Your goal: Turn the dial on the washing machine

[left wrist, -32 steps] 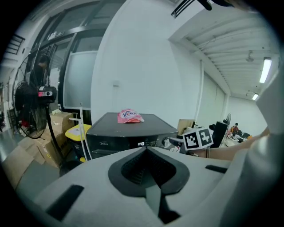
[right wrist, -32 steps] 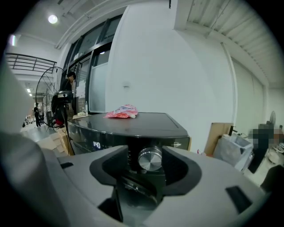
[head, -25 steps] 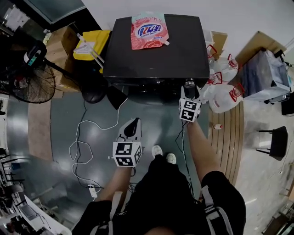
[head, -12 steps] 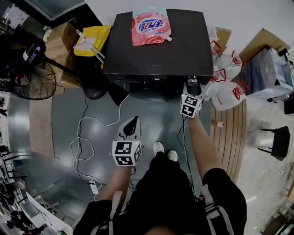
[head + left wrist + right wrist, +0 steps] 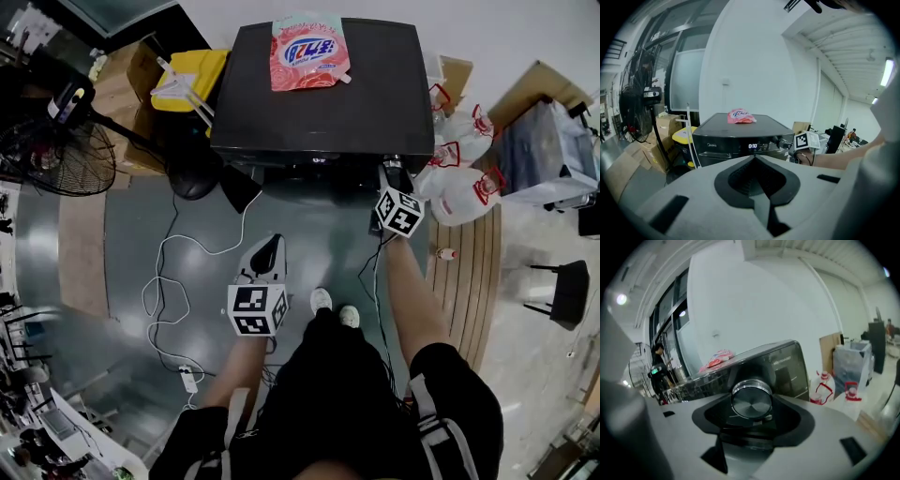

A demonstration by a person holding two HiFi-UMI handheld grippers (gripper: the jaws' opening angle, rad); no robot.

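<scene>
The black washing machine (image 5: 319, 103) stands ahead of me with a pink detergent pouch (image 5: 307, 52) on its lid. My right gripper (image 5: 389, 172) is at the right end of the front panel. In the right gripper view the round silver dial (image 5: 751, 399) sits between its jaws, which have just been opening, and dark gaps show on both sides of the dial. My left gripper (image 5: 269, 248) hangs lower, over the floor and away from the machine, shut on nothing. The left gripper view shows the lit display (image 5: 752, 146) and the right gripper's marker cube (image 5: 806, 140).
A standing fan (image 5: 56, 155) and a yellow box (image 5: 187, 84) are to the machine's left. White jugs with red handles (image 5: 459, 187) and a grey bin (image 5: 544, 155) crowd its right side. White cables (image 5: 164, 291) trail on the floor by my feet (image 5: 333, 314).
The right gripper's marker cube has rolled and shifted a little right at the dial. The left gripper has stayed where it was.
</scene>
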